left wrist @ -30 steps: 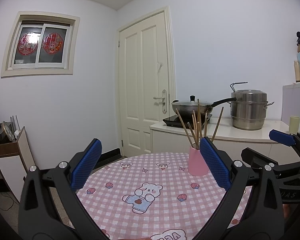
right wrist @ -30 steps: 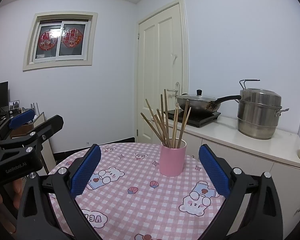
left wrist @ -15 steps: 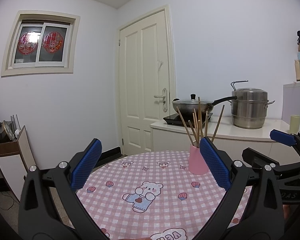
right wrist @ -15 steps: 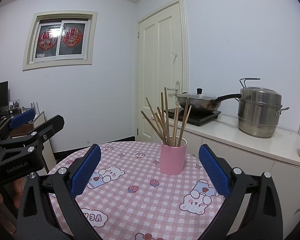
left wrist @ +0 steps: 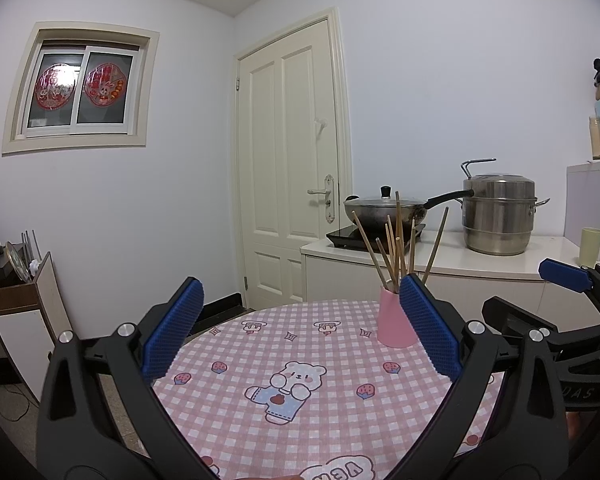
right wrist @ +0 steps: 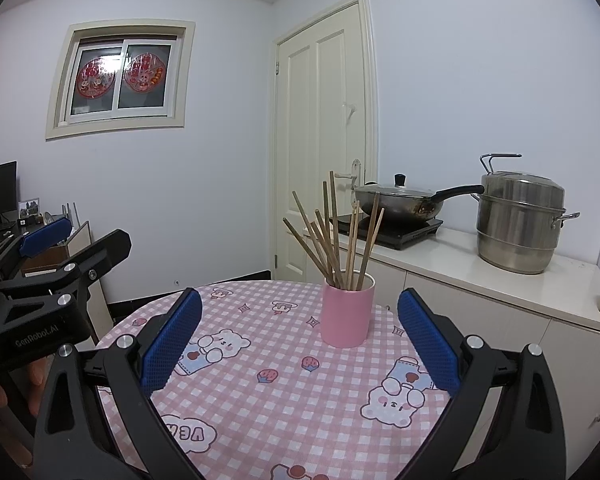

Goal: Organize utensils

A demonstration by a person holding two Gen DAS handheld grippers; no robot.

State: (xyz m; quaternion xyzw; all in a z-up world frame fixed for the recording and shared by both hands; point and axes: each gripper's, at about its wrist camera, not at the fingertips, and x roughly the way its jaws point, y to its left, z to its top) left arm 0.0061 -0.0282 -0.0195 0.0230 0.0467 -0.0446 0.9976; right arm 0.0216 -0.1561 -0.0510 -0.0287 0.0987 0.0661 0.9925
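— Where's the pink cup [right wrist: 347, 314]?

— I see it upright on the checked tablecloth [right wrist: 260, 396], toward the far side of the round counter, chopsticks [right wrist: 332, 236] fanned out of its mouth.

— And your grippers?

— I hold the left gripper [left wrist: 300, 328] spread wide with nothing between its blue pads [left wrist: 172, 332]; the cup sits beyond it, partly behind the right-hand pad. The right gripper [right wrist: 300, 332] is also spread and empty (cup ahead, slightly right of centre, well apart).

— Behind that?

— A lidded wok [right wrist: 400, 200] and steel steamer pot [right wrist: 520, 228].

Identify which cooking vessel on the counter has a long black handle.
The lidded wok on the black cooktop; the steel steamer pot beside it has short side handles.
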